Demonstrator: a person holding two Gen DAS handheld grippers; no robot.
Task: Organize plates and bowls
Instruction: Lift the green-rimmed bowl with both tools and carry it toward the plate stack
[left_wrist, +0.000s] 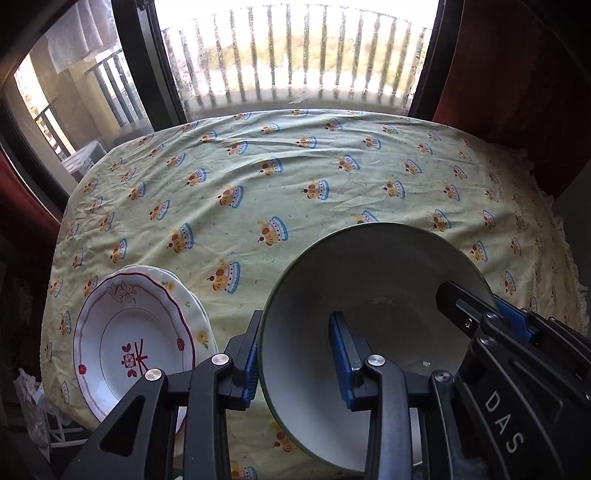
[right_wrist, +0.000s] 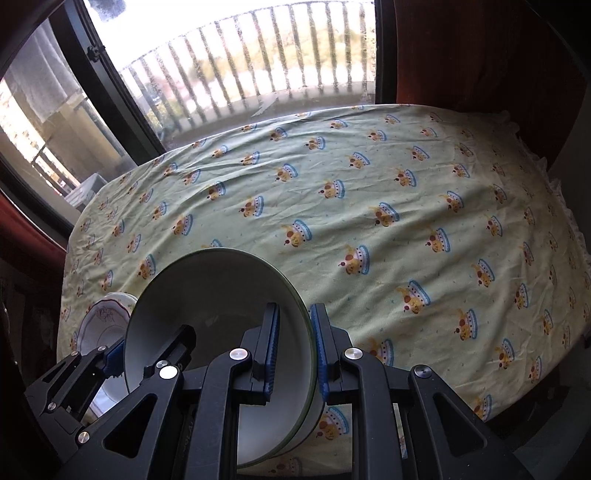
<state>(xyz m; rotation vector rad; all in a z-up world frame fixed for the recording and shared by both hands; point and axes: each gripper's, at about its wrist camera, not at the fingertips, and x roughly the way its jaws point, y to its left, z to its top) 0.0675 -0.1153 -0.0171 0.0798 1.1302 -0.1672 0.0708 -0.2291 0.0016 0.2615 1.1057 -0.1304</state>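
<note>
The pale green-rimmed bowl (left_wrist: 373, 295) is carried tilted above the tablecloth (left_wrist: 295, 177), its wall pinched on one side by the left gripper (left_wrist: 295, 358) and on the opposite side by the right gripper (right_wrist: 295, 354), each with one pad inside and one outside. It holds nothing. Just beside it, a red-patterned plate (left_wrist: 133, 339) tops a small stack of plates (left_wrist: 201, 325) on the cloth, also holding nothing

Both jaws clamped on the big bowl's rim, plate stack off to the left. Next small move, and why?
Probably lower the bowl straight onto the bare tablecloth. The left gripper and right gripper each pinch opposite rims, the bowl hangs tilted above the cloth, and it clears the stacked plates.
</note>
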